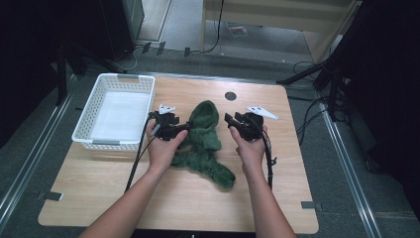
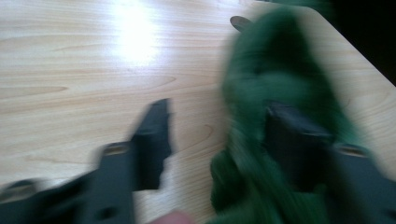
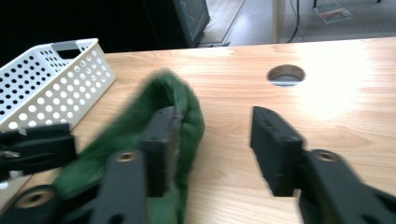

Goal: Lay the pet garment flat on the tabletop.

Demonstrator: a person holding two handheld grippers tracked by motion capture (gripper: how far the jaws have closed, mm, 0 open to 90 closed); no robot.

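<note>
I'm looking down on the pale wooden table with rounded corners (image 1: 178,198), which carries everything else. At its far left corner sits the white perforated plastic basket (image 1: 115,111), well apart from my grippers. In the middle of the table lies the rumpled dark green fuzzy cloth (image 1: 204,141), stretching from near the round cable hole in the tabletop (image 1: 230,96) back toward my side, one end trailing toward the near right.

My left gripper (image 1: 171,126) rests at the cloth's left edge; in the left gripper view its jaws stand apart (image 2: 215,140), one over bare wood, the other pressed into the green pile, though that view is blurred. My right gripper (image 1: 242,124) sits just beside the cloth's right edge; in the right gripper view its jaws are spread wide (image 3: 212,144), one touching the cloth's folded end, the other over bare table.
</note>
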